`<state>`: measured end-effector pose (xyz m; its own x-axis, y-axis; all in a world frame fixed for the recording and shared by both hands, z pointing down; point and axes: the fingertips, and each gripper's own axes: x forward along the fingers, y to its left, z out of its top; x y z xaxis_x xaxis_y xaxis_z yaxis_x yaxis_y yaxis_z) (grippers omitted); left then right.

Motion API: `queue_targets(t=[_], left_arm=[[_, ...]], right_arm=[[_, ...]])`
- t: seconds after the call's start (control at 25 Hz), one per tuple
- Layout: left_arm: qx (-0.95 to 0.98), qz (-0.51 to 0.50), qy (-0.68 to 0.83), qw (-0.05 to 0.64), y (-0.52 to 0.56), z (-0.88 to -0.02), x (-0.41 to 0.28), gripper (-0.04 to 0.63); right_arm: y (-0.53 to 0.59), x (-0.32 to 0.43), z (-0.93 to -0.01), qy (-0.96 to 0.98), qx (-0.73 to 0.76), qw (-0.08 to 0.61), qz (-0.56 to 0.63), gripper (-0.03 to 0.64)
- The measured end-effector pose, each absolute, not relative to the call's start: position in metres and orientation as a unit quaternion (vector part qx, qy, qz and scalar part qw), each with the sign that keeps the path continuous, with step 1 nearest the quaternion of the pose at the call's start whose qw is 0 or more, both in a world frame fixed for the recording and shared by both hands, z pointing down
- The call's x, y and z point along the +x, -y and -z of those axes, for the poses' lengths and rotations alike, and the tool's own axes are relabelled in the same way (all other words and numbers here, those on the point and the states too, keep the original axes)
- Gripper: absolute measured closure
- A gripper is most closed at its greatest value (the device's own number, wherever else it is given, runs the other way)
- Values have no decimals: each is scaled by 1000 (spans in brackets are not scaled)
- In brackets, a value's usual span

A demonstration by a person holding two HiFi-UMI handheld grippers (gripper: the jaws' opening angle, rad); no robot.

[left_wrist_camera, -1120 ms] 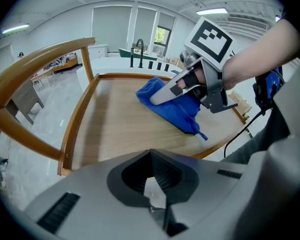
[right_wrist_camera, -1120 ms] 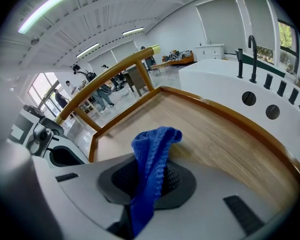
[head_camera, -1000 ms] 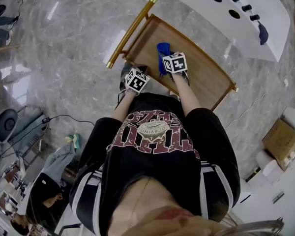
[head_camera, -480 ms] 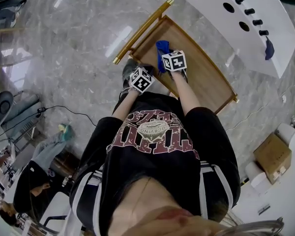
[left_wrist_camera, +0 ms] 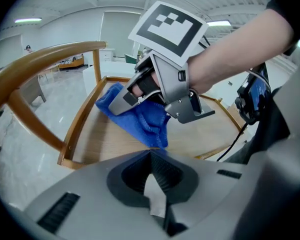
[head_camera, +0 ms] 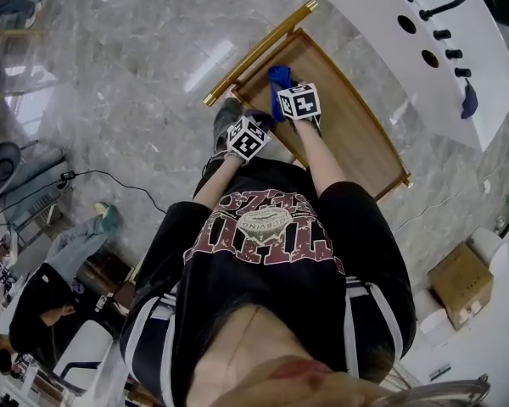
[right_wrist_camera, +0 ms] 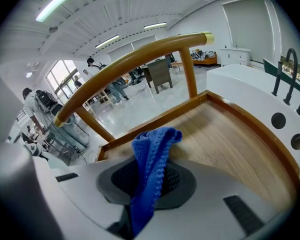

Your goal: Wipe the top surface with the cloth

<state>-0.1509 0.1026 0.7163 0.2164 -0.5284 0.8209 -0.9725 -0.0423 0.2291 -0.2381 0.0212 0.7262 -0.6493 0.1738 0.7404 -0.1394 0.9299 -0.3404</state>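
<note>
Cloth (right_wrist_camera: 151, 156) (blue, bunched) clamped in right tool (right_wrist_camera: 149, 183), hanging onto wooden surface (head_camera: 356, 134) at far-left end near handle rail (head_camera: 259, 51). Left tool (left_wrist_camera: 153, 170) closed, empty, just beside right.

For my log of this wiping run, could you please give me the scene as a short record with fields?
surface: wooden tray top with a raised rim
handle: gold bar at the far end
cloth: blue cloth, hanging onto the wood near the handle end
right gripper: jaws shut on the cloth
left gripper: jaws together, holding nothing, at the tray's near edge
</note>
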Motion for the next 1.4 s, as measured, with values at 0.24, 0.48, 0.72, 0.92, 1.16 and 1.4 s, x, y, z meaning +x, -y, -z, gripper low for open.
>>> queue_targets(t=[0.24, 0.48, 0.72, 0.92, 1.16, 1.4], left_arm=[[649, -252, 584, 417, -117, -713, -166, 549], [626, -245, 606, 425, -135, -715, -183, 549], [608, -236, 621, 435, -144, -717, -190, 549], [599, -232, 632, 434, -148, -716, -197, 549], [588, -237, 636, 439, -156, -717, -206, 549], [581, -238, 641, 441, -156, -716, -209, 549]], right_arm=[[-28, -256, -726, 893, -26, 418, -167, 558], [-40, -273, -725, 897, -35, 418, -138, 558], [-49, -280, -725, 897, -42, 421, -126, 558], [-65, -282, -725, 893, -54, 426, -132, 558], [-92, -280, -725, 889, -82, 432, -127, 558], [-109, -277, -725, 888, -103, 434, -113, 558]])
